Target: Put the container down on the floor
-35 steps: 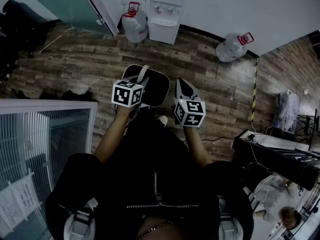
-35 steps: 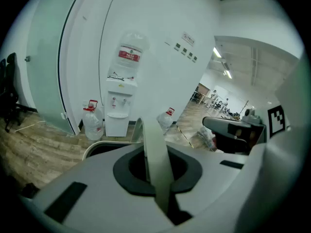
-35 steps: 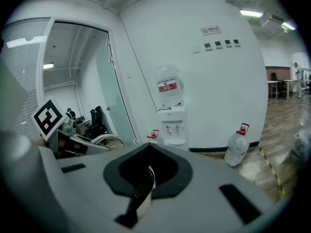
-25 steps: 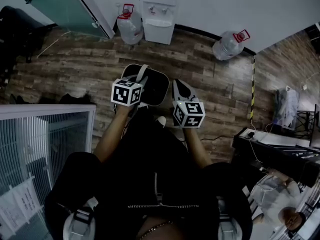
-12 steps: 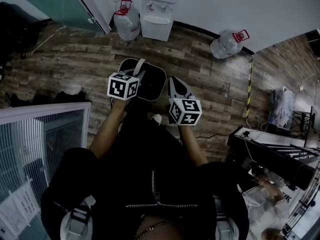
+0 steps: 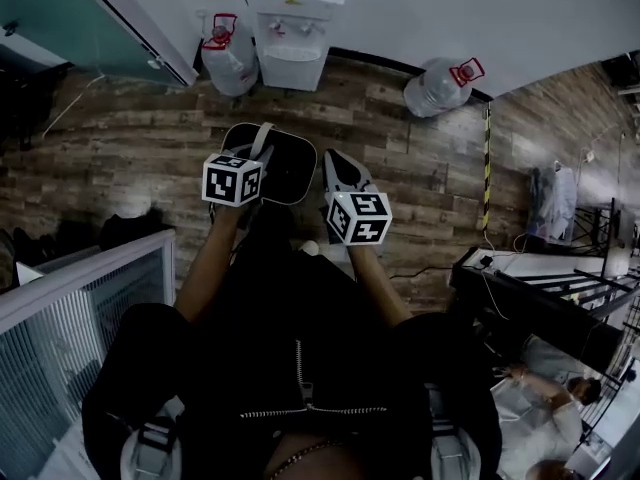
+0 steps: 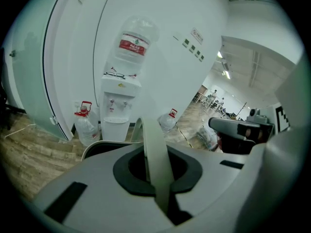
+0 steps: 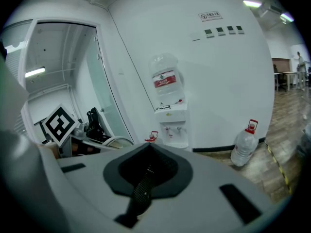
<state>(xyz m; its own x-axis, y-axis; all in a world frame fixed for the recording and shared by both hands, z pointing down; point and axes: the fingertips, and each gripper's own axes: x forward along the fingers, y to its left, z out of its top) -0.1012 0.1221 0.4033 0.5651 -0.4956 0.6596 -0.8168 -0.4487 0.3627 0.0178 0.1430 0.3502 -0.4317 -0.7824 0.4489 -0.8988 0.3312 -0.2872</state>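
We are standing over a wood plank floor [image 6: 130, 138]. Open floor is lying ahead and to the left of the container. The white wall [image 6: 450, 8] is closing it off ahead, where a water dispenser [image 6: 293, 28] is standing with one water jug [image 6: 225, 53] just beside it and another [image 6: 435, 86] well apart to the right. A glass door [image 6: 90, 18] is bounding the far left, a white-framed partition [image 6: 90, 288] the near left, and a dark table [image 6: 545, 303] the right, beyond a yellow-and-black floor stripe [image 6: 487, 168].

The left gripper [image 6: 258, 156] is clamping the pale handle [image 6: 263, 136] of the black container [image 6: 292, 173], which is sitting just ahead of our feet, mouth facing up. We cannot tell whether its base is touching the floor. Its long axis is running left to right, roughly along the wall, and the handle is crossing the short way. The right gripper [image 6: 338, 165] is hovering just beside the container's right edge.

The left gripper view alone is showing the handle [image 7: 148, 140] pinched upright in the left gripper [image 7: 158, 174], plus the bottle [image 7: 136, 40] atop the dispenser. The right gripper view is showing the right gripper [image 8: 146, 178] pressed together on nothing.
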